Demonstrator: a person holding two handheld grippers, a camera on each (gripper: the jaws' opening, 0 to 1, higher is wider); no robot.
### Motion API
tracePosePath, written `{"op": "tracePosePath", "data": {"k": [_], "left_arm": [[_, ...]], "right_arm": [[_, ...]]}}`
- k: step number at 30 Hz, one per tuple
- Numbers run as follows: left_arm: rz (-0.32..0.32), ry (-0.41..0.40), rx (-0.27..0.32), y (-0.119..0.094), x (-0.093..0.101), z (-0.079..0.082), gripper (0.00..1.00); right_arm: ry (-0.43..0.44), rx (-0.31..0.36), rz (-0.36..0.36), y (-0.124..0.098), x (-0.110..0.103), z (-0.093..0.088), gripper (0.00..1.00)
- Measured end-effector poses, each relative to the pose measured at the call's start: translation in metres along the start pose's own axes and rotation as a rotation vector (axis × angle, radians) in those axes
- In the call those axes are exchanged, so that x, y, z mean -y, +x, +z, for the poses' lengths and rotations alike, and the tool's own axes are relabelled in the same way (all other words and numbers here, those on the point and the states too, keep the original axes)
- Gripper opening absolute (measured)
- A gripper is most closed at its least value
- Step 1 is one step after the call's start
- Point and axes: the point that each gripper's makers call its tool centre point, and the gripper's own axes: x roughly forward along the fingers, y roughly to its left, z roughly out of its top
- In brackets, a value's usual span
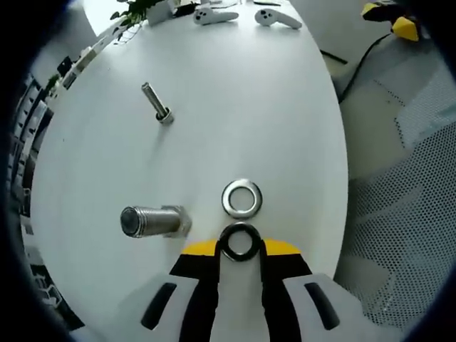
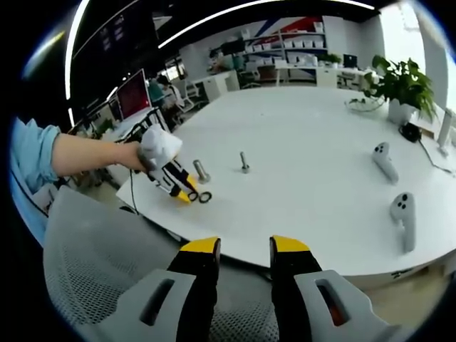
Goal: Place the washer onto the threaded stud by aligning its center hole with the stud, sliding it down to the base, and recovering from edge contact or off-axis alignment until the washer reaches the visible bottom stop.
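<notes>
Black washer (image 1: 240,242) sits pinched between the yellow tips of the left gripper (image 1: 240,248), jaws narrow and closed on its rim, hole facing the camera. It's low over the white table (image 1: 285,107), not on any stud. Just past it a second, silver washer (image 1: 242,198) lies flat on the table, close to the black one; can't tell if they touch.

To the left of the gripper tips in the left gripper view, the large threaded stud (image 1: 151,221) stands on its hex base, top end facing the lens. Washer is off to its side, clearly apart from it. Farther out, a thinner bolt (image 1: 157,103) also stands on its head, well apart from the big one.

Far edge of table: two white VR controllers (image 1: 246,16) and a plant (image 1: 135,11). Mesh chair fabric (image 1: 399,178) on the right side of that view.

Right gripper view: right gripper (image 2: 244,249) is off the table edge, over a grey mesh chair (image 2: 92,256), jaws apart with a clear gap, nothing between them. The left gripper appears there at the near table corner, held by a hand (image 2: 135,157) with a light blue sleeve (image 2: 32,153), washer at its tip beside the large stud. Potted plant at the right, office shelving behind.
</notes>
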Motion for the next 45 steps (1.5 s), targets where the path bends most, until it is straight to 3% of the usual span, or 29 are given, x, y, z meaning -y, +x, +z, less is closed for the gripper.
{"op": "tracePosePath", "data": {"k": [17, 31, 45], "left_arm": [[0.031, -0.006, 0.012, -0.029, -0.013, 0.006, 0.19], [0.072, 0.0, 0.046, -0.064, -0.027, 0.02, 0.19], [0.114, 0.007, 0.059, -0.075, -0.05, 0.03, 0.19]], "right_arm": [[-0.002, -0.002, 0.006, 0.0, -0.001, 0.0, 0.3], [0.0, 0.007, 0.008, 0.001, -0.001, 0.001, 0.3], [0.006, 0.0, 0.006, 0.0, -0.001, 0.0, 0.3]]}}
